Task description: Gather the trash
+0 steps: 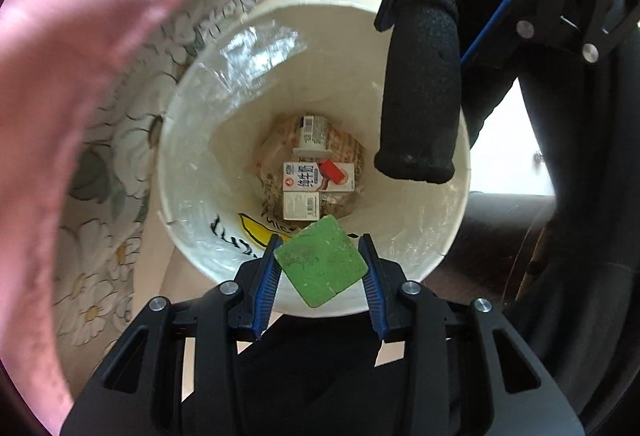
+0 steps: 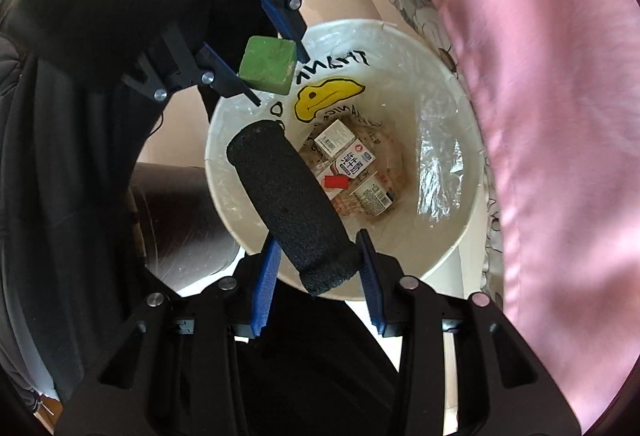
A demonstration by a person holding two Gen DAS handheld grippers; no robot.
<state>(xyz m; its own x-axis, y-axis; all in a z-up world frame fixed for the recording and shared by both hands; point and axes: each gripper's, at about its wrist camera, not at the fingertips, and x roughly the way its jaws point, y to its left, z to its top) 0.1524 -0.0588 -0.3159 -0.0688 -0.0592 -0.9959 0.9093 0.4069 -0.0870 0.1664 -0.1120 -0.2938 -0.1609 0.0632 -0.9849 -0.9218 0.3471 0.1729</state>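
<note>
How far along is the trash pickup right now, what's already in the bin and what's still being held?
Done: small cartons and wrappers already lie at the bottom of the white bin. In hand: the left gripper clamps a green block and the right gripper clamps a black foam cylinder, both above the bin's mouth. Left: letting both drop in. Any trash elsewhere is out of view.

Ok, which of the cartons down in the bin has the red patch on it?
The middle white milk carton, lying between two plainer white cartons at the bottom of the white lined bin; only it shows red.
</note>
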